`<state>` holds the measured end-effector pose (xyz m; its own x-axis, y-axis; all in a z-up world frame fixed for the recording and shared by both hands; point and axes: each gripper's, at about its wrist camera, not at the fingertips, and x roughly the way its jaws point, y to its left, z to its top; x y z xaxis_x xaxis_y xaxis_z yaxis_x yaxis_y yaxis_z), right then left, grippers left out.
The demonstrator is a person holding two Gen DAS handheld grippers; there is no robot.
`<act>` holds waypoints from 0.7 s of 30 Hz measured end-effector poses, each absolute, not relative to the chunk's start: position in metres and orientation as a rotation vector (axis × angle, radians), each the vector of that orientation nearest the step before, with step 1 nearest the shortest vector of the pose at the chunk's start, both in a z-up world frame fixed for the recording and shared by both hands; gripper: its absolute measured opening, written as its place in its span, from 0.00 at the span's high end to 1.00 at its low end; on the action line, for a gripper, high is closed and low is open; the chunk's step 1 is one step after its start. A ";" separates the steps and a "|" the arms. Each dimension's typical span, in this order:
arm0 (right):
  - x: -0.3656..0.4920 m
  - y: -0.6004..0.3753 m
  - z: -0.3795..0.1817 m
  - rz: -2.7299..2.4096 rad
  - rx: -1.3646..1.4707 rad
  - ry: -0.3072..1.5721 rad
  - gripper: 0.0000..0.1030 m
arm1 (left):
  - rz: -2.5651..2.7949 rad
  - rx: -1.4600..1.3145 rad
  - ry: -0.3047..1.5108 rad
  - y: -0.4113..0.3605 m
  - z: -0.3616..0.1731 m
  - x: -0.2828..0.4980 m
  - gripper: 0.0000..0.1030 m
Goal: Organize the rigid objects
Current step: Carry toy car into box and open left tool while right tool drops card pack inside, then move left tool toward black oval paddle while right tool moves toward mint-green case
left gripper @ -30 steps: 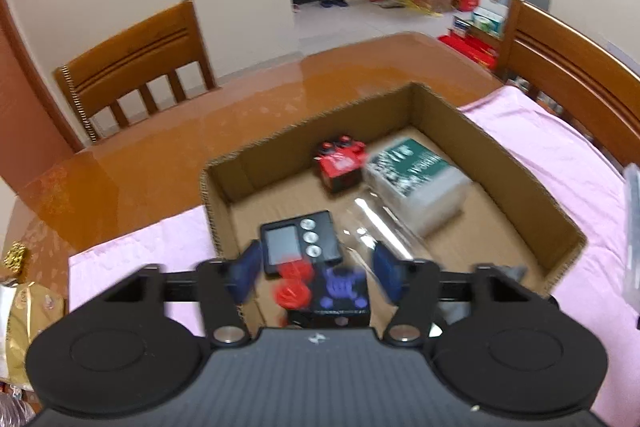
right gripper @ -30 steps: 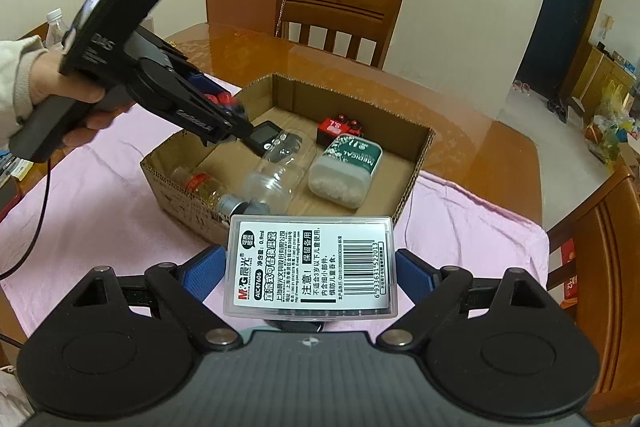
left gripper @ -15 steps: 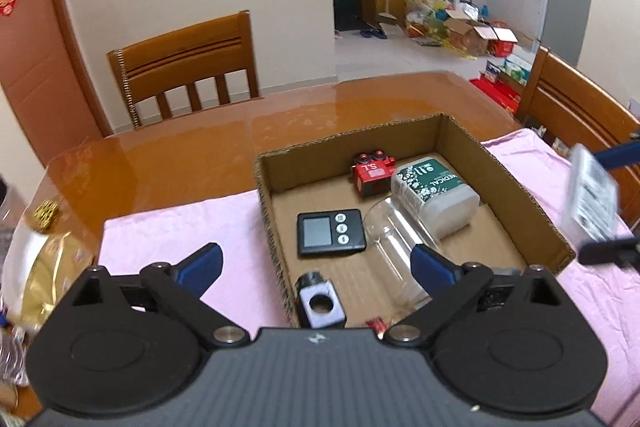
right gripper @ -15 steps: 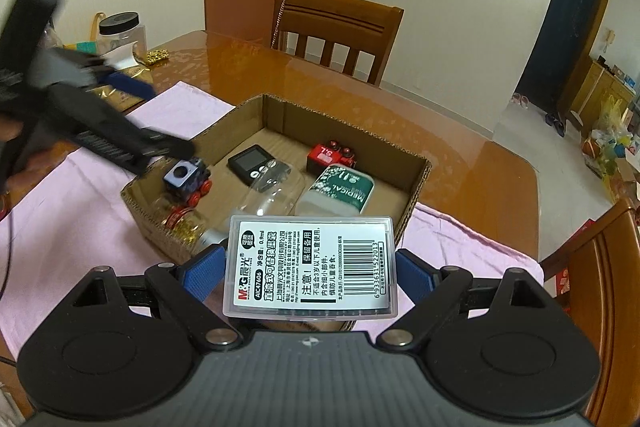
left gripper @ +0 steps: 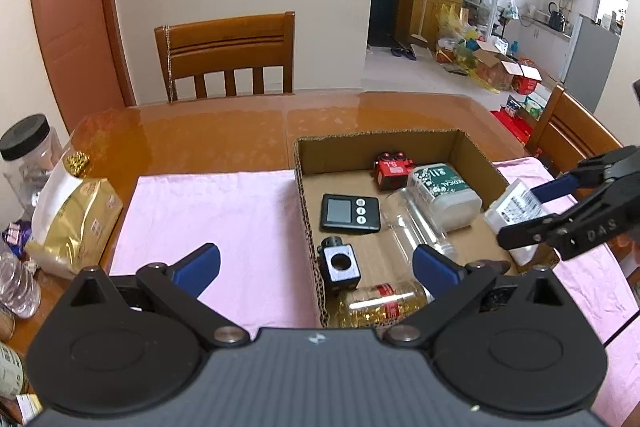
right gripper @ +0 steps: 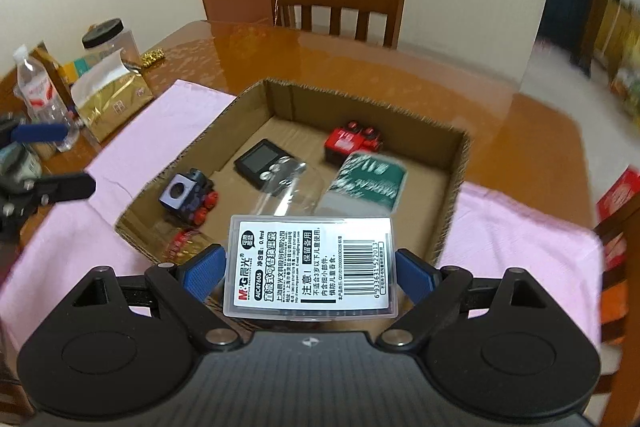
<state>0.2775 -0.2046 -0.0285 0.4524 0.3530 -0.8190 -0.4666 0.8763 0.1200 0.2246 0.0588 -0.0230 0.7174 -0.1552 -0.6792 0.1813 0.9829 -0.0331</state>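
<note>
Now the right tool (right gripper: pixel 310 273) clamps a clear refill case (right gripper: pixel 311 267) over the cardboard box (right gripper: pixel 456 163), hiding its near edge; the left tool (left gripper: pixel 316 263) gapes empty.

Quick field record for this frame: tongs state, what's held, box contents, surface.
left tongs: open, empty, at the box's near-left corner
right tongs: shut on the clear labelled case, over the box's near edge
container: open cardboard box on a pink cloth
box contents: black timer, red toy, green-label tub, clear bottle lying down, blue toy train, gold-filled bottle
surface: wooden table
off to the side: gold bag, black-lidded jar
</note>
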 end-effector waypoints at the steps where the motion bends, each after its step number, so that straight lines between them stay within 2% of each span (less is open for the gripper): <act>1: 0.280 -0.204 -0.031 0.507 -0.108 0.996 0.10 | -0.183 0.035 0.748 0.060 -0.023 0.224 0.01; 8: 0.294 -0.198 -0.045 0.431 -0.073 1.066 0.09 | -0.185 0.032 0.752 0.062 -0.027 0.216 0.01; 12: 0.297 -0.201 -0.044 0.401 -0.060 1.042 0.00 | -0.188 0.047 0.748 0.062 -0.028 0.214 0.01; 21: 0.288 -0.207 -0.026 0.351 -0.065 0.984 0.00 | -0.185 0.079 0.724 0.060 -0.025 0.213 0.01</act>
